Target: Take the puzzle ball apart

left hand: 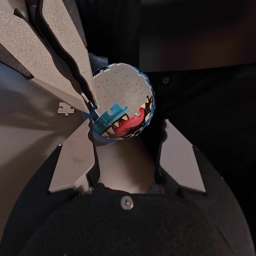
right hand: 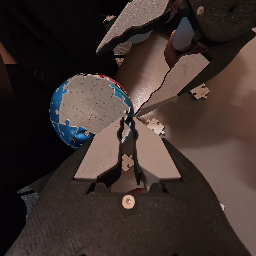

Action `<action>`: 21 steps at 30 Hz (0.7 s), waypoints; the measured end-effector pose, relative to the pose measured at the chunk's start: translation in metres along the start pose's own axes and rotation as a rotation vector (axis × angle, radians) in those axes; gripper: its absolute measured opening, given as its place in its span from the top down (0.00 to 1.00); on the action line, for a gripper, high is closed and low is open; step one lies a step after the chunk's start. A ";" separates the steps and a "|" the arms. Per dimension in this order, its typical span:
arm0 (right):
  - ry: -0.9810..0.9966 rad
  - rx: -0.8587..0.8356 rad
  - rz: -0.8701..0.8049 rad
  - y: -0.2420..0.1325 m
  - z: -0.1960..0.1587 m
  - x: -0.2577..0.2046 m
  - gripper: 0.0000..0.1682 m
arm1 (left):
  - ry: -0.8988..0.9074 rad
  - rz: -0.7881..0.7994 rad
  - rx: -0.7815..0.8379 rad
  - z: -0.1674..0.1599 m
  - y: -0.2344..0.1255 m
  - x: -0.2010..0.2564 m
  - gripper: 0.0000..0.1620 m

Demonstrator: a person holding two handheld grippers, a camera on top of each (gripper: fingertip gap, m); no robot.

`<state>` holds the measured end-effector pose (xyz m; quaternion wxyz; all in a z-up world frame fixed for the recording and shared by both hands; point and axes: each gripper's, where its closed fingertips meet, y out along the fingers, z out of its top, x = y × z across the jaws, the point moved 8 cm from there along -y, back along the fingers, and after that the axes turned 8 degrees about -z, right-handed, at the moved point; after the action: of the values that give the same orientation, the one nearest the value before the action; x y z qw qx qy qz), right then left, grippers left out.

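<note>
so there's a plain beige tabletop (right hand: 194, 152) going blurry toward the edges, a dark black panel (left hand: 194, 97) with a cross-head screw (left hand: 165, 80) in it behind that, and a grey textured block-ish thing (right hand: 122, 47) sitting at the tabletop's far edge

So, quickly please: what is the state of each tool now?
Left tool: open, around the puzzle ball, holding nothing.
Right tool: closed on a blue piece at the ball's rim.
</note>
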<state>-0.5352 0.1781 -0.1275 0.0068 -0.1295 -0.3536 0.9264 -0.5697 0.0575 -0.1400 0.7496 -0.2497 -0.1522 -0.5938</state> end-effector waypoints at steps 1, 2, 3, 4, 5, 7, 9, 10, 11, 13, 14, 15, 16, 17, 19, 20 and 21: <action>0.001 0.000 0.001 0.000 0.000 0.000 0.97 | -0.002 -0.003 0.003 0.000 0.000 0.000 0.39; 0.003 0.000 0.001 0.000 0.000 0.000 0.96 | -0.003 -0.005 0.005 0.000 0.000 0.000 0.39; 0.003 0.000 0.001 0.000 0.000 0.000 0.96 | -0.002 -0.006 0.004 0.000 0.000 0.000 0.39; 0.004 0.001 0.001 0.000 0.000 0.000 0.96 | -0.001 -0.006 0.002 0.000 0.000 0.001 0.39; 0.004 0.001 0.000 0.000 0.000 0.000 0.97 | 0.001 -0.006 0.002 0.000 -0.001 0.001 0.39; 0.002 0.001 -0.003 0.000 0.000 0.000 0.96 | 0.002 -0.012 0.006 0.000 -0.001 0.002 0.40; -0.002 0.000 -0.008 0.000 0.001 -0.001 0.97 | 0.003 -0.011 0.005 0.000 -0.001 0.003 0.40; -0.006 -0.002 -0.011 0.000 0.001 -0.001 0.96 | 0.002 -0.011 0.007 0.000 -0.001 0.002 0.40; -0.007 -0.003 -0.014 0.000 0.001 -0.001 0.96 | 0.000 -0.012 0.009 0.000 -0.001 0.002 0.40; -0.007 -0.004 -0.014 0.000 0.001 -0.002 0.96 | 0.001 -0.015 0.009 0.000 -0.001 0.003 0.39; -0.006 -0.005 -0.013 -0.001 0.001 -0.002 0.97 | 0.003 -0.016 0.009 0.000 -0.001 0.003 0.39; -0.002 -0.005 -0.011 0.000 0.001 -0.002 0.97 | 0.004 -0.016 0.008 0.001 0.000 0.003 0.38; 0.000 -0.004 -0.010 0.000 0.000 -0.002 0.96 | 0.005 -0.016 0.007 0.001 0.000 0.003 0.38; -0.001 -0.004 -0.010 -0.001 0.000 -0.002 0.96 | 0.006 -0.016 0.007 0.001 0.000 0.003 0.38; -0.004 -0.007 -0.010 -0.001 0.000 -0.002 0.96 | 0.008 -0.014 0.008 0.001 0.001 0.004 0.37; -0.006 -0.009 -0.012 -0.001 0.000 -0.003 0.96 | 0.009 -0.013 0.008 0.001 0.001 0.003 0.37; -0.009 -0.011 -0.017 -0.001 0.000 -0.003 0.96 | 0.008 -0.014 0.010 0.001 0.001 0.003 0.37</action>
<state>-0.5328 0.1781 -0.1260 0.0122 -0.1222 -0.3598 0.9249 -0.5679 0.0555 -0.1377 0.7473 -0.2425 -0.1536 -0.5993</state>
